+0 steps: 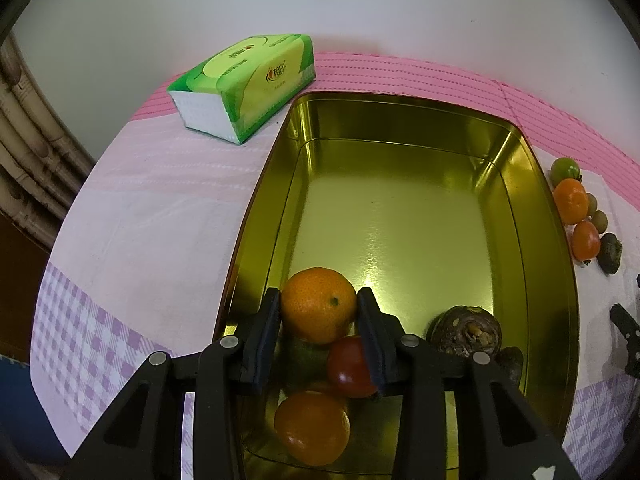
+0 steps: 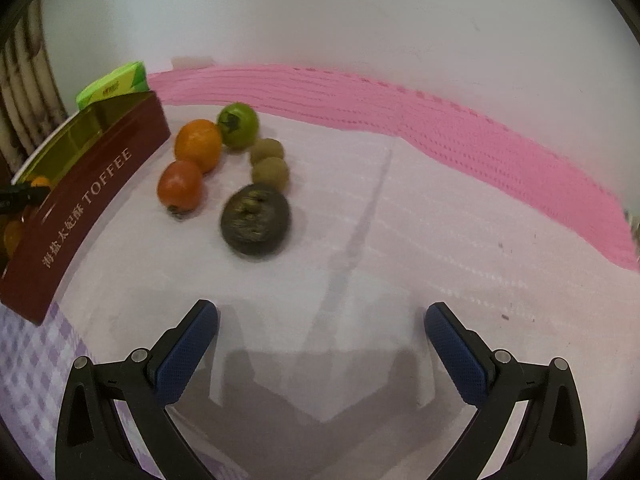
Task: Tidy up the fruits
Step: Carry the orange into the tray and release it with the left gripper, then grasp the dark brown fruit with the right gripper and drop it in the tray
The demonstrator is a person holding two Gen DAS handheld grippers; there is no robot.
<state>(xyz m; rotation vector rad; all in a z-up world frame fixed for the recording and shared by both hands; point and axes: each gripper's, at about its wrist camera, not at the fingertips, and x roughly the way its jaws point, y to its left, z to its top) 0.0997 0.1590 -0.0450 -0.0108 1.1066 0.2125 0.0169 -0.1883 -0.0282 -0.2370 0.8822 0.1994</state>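
My left gripper is shut on an orange mandarin and holds it over the near end of a gold tin. In the tin lie another mandarin, a red tomato, a green fruit and a dark brown fruit. My right gripper is open and empty above the cloth. Ahead of it lie a dark brown fruit, an orange tomato, a mandarin, a green tomato and two small brownish-green fruits.
A green tissue pack lies on the pink cloth left of the tin. The tin's dark red side reading TOFFEE stands left of the loose fruits. A white wall runs behind the table. A brown radiator-like object is at far left.
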